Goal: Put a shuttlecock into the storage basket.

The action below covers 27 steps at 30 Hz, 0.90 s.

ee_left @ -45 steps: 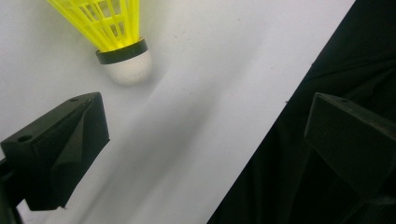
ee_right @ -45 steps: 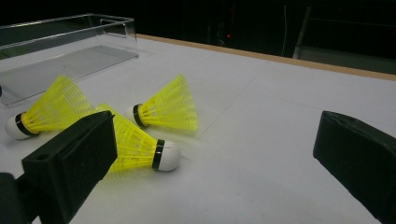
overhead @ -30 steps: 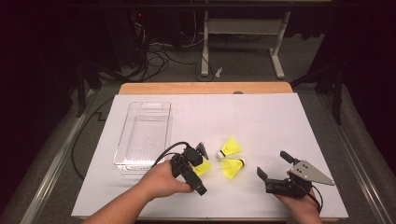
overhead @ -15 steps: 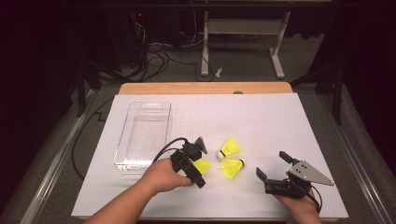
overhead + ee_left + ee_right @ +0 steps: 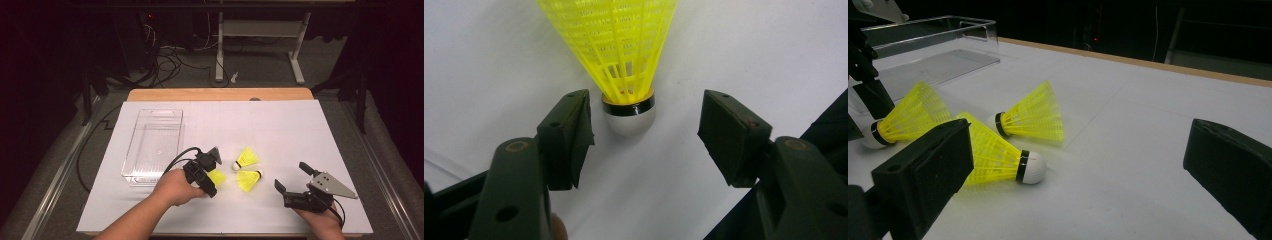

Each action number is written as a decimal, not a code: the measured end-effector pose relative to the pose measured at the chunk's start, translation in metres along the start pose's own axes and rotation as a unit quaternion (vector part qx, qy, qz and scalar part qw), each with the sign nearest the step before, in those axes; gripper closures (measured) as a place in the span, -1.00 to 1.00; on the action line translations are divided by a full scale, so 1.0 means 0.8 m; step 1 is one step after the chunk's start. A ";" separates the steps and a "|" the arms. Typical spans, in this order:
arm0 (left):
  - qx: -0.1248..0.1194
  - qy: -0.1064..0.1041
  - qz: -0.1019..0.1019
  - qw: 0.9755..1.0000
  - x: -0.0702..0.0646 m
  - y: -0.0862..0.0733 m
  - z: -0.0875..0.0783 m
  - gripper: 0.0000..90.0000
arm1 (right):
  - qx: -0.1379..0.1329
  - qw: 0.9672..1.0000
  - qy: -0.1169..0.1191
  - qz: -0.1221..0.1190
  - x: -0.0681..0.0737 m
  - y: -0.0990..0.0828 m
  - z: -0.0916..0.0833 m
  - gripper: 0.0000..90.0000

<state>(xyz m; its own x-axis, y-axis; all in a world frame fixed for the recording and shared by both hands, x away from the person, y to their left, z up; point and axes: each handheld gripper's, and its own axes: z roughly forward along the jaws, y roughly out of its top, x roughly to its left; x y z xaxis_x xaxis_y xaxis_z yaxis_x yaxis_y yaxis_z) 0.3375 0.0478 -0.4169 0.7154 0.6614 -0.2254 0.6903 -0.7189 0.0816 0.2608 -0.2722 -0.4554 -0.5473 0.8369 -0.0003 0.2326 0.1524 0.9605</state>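
Three yellow shuttlecocks lie on the white table. The left one (image 5: pixel 219 177) lies between the jaws of my left gripper (image 5: pixel 213 173). In the left gripper view its white cork (image 5: pixel 629 117) sits close to the left pad (image 5: pixel 574 135), with a clear gap to the right pad (image 5: pixel 726 137). The jaws have just been closing around it, and the pads do not press on it. The other two shuttlecocks (image 5: pixel 246 159) (image 5: pixel 248 180) lie just to the right. My right gripper (image 5: pixel 291 176) rests open near the front edge, its jaws aimed at the shuttlecocks (image 5: pixel 998 155) (image 5: pixel 1033 117).
A clear plastic box (image 5: pixel 131 145) stands left of the shuttlecocks, close behind my left hand. The white sheet covers the table up to a wooden strip (image 5: pixel 220 94) at the back. Dark floor with cables and a stand lies beyond.
The left gripper's jaws have narrowed around the left shuttlecock, and the hand has shifted slightly. The right gripper has not moved.
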 end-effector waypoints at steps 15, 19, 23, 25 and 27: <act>0.009 0.019 -0.002 1.000 0.000 0.004 0.015 0.14 | 0.000 1.000 0.001 -0.001 0.001 0.000 0.000 -0.99; 0.012 0.021 -0.008 1.000 0.002 0.004 0.018 0.21 | -0.001 1.000 0.002 -0.001 0.001 0.000 0.000 -0.99; 0.012 0.020 -0.006 1.000 0.003 0.005 0.020 0.28 | -0.001 1.000 0.002 -0.001 0.001 0.000 0.000 -0.99; 0.009 0.022 -0.008 1.000 0.004 0.005 0.020 0.33 | -0.001 1.000 0.002 0.000 0.001 0.000 0.000 -0.99; 0.009 0.021 -0.010 1.000 0.005 0.005 0.020 0.37 | 0.000 1.000 0.002 -0.001 0.001 0.000 0.000 -0.99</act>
<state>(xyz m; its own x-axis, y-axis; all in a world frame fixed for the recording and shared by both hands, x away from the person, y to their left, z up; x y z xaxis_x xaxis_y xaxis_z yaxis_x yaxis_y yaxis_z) 0.3409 0.0441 -0.4331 0.7049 0.6843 -0.1866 0.7035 -0.7081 0.0606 0.2605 -0.2717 -0.4554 -0.5505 0.8348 -0.0002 0.2313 0.1528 0.9608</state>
